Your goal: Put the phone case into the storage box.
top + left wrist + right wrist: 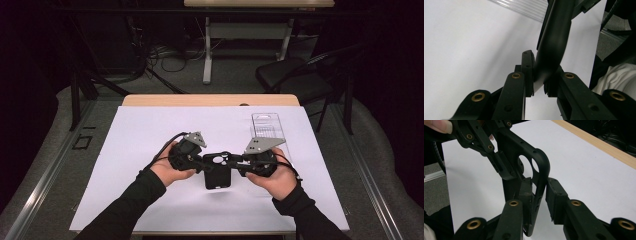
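High view: black phone case held up near worktop front edge, betw both grippers. Left gripper view: left gripper clamped on case edge; keep firm. Right gripper view: right gripper straddles rim, one pad off; seat fully, don't twist.

Phone case top beyond frame edge
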Demonstrator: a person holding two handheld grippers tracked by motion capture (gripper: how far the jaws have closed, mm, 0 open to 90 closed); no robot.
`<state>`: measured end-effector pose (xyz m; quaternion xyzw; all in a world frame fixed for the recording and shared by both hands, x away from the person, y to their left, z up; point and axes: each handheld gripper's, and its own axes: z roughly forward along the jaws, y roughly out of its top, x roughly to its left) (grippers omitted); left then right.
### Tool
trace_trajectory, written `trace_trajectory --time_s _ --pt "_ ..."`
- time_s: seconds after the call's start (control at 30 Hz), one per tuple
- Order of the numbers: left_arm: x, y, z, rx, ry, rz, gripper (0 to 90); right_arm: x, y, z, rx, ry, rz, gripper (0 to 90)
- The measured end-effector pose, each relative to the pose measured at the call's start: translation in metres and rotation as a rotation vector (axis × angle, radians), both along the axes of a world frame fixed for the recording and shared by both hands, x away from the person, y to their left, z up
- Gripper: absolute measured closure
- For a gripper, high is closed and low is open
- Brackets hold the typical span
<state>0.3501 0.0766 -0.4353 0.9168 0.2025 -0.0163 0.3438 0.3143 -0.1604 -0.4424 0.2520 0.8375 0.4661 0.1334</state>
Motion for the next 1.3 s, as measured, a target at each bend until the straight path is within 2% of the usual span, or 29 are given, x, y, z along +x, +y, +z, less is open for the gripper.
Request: trace_trajectory --time_s 0.5,1.3 --pt "-0.0009 -0.0021 -0.0006 0.007 -0.006 -0.002 81.5 0.0026 -0.0013 -0.0007 0.013 0.033 -0.011 80.7" --pt "-0.0014 -0.0038 -0.0024 -0.004 0.004 0.005 80.9 0.0032 -0.0041 -0.0029 0.032 0.043 -0.027 82.7"
